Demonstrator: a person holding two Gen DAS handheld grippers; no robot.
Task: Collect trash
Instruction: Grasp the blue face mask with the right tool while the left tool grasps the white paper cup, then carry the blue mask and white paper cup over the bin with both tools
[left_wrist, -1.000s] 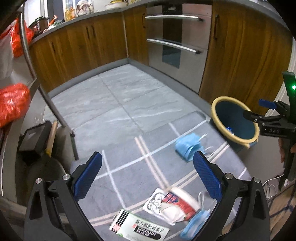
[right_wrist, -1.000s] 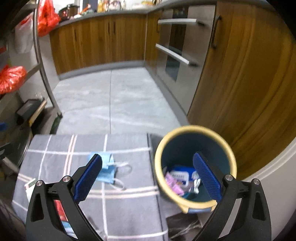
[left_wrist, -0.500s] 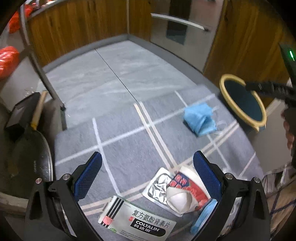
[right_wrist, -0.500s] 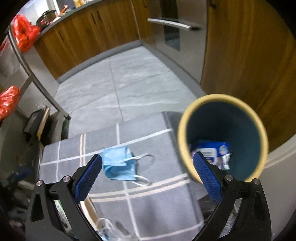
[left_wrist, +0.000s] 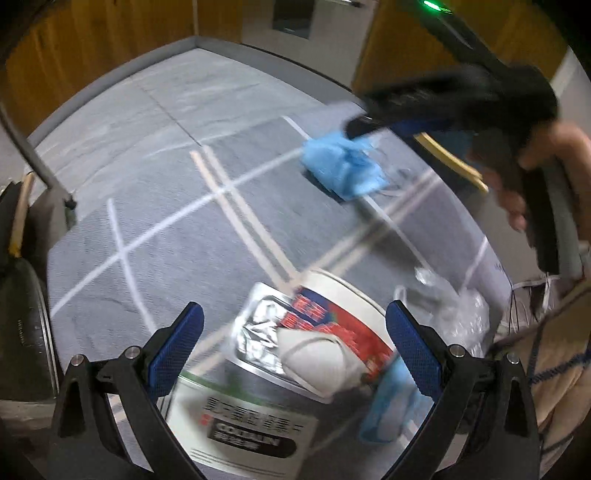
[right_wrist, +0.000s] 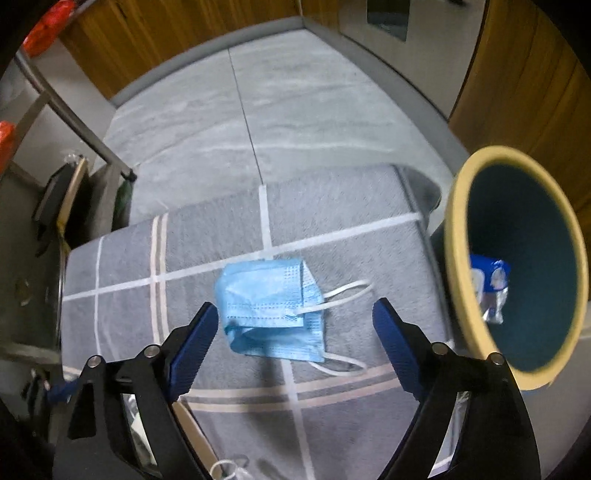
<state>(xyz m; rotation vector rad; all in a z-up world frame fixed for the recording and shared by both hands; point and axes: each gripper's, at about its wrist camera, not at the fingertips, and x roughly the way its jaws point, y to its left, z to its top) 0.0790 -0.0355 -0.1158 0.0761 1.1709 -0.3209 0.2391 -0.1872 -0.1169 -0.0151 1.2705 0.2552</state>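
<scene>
Blue mask (right_wrist: 271, 308) lies on grey rug (right_wrist: 343, 240), between right gripper (right_wrist: 295, 325) pads, untouched; jaws closing. Bin (right_wrist: 456, 258) w/ yellow rim just off rug's right edge, blue-white packet (right_wrist: 489, 280) inside. Left gripper (left_wrist: 293, 341) open over foil pack (left_wrist: 258, 325), white mask (left_wrist: 314, 360), medicine box (left_wrist: 243, 424). Bare tile floor (right_wrist: 280, 110) beyond rug.
</scene>
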